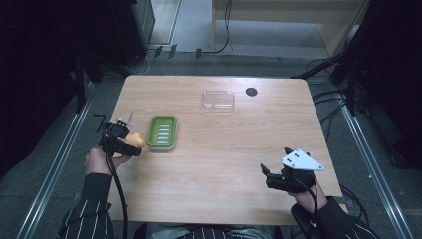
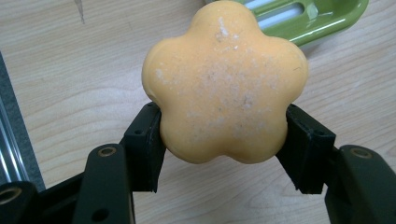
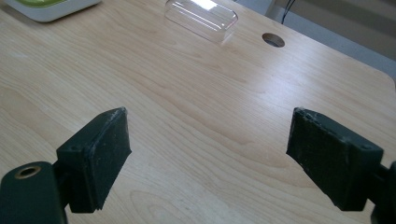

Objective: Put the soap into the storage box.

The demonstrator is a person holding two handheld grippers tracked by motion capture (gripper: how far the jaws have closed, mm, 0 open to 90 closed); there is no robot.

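Orange soap (image 2: 224,88) pinched in the left gripper (image 1: 130,144) at the table's left edge.

The flower-shaped soap sits between both jaws, just beside the green dish (image 1: 162,132), which lies near the left edge. The right gripper (image 1: 268,175) hovers near the front right corner, jaws spread wide with nothing between. A clear lid (image 1: 218,100) and a dark hole (image 1: 251,91) lie near the far edge; bare table (image 1: 229,149) lies between.

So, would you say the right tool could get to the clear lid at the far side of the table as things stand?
Probably yes: the right tool is open and holds nothing, and bare table lies between it and the clear lid, with nothing in the way.
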